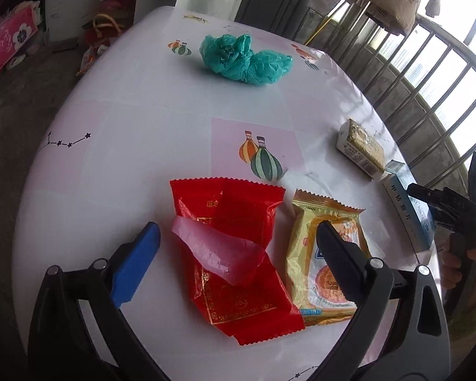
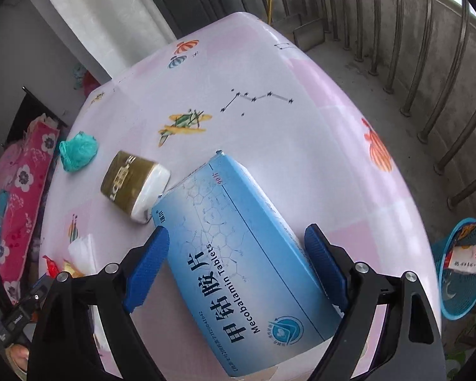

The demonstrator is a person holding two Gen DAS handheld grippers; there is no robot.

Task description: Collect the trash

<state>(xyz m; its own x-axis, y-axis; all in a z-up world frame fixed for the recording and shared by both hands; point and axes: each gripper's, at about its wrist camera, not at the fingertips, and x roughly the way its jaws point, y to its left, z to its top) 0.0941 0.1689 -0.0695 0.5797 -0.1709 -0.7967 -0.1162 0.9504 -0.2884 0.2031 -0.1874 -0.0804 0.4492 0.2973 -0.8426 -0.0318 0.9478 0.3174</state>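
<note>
In the left wrist view my left gripper (image 1: 238,226) is open above a torn red wrapper (image 1: 238,254) with a pink scrap on it. Its right finger hangs over a gold mooncake wrapper (image 1: 327,254). A crumpled teal plastic bag (image 1: 244,58) lies further back, a small gold-and-white box (image 1: 361,149) to the right. In the right wrist view my right gripper (image 2: 237,230) is open, one finger on each side of a blue tablet box (image 2: 238,254) lying flat. The pads do not visibly press it. The gold-and-white box (image 2: 133,184) touches its far corner, and the teal bag (image 2: 77,150) lies beyond.
Everything lies on a pink-and-white patterned table (image 1: 127,158). A blue mesh bin (image 2: 463,298) holding a red-and-white wrapper stands on the floor to the table's right. Metal railings (image 2: 428,79) run behind it. Bags and a pink floral box (image 1: 6,41) sit on the floor at left.
</note>
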